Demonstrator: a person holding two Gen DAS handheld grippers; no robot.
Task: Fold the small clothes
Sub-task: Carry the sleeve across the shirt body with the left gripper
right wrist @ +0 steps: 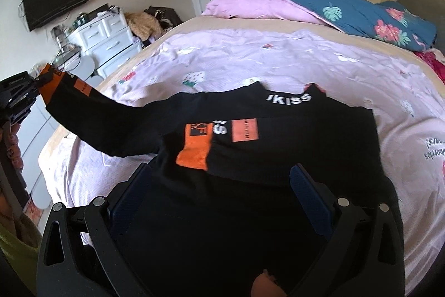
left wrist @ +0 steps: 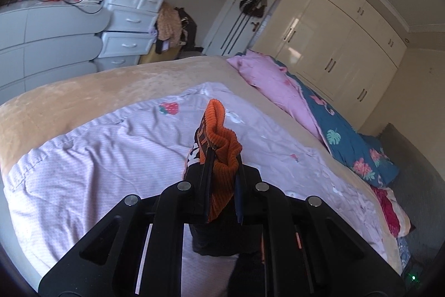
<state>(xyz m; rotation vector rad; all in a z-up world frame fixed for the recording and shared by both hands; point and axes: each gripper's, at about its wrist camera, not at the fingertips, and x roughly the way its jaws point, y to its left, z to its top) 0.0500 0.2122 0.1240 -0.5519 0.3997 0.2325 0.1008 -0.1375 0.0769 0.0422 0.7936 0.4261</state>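
Observation:
A small black sweater with white lettering and orange patches lies flat on the lilac sheet of the bed. One sleeve lies folded across its chest, ending in an orange cuff. The other sleeve is stretched out to the left and lifted. My left gripper is shut on that sleeve's orange ribbed cuff; it also shows in the right wrist view at the far left. My right gripper is open and empty, hovering over the sweater's lower part.
A folded pink and blue floral quilt lies at the far side of the bed. White drawers and a cluttered dresser stand beyond the bed's left edge. Cream wardrobes line the back wall.

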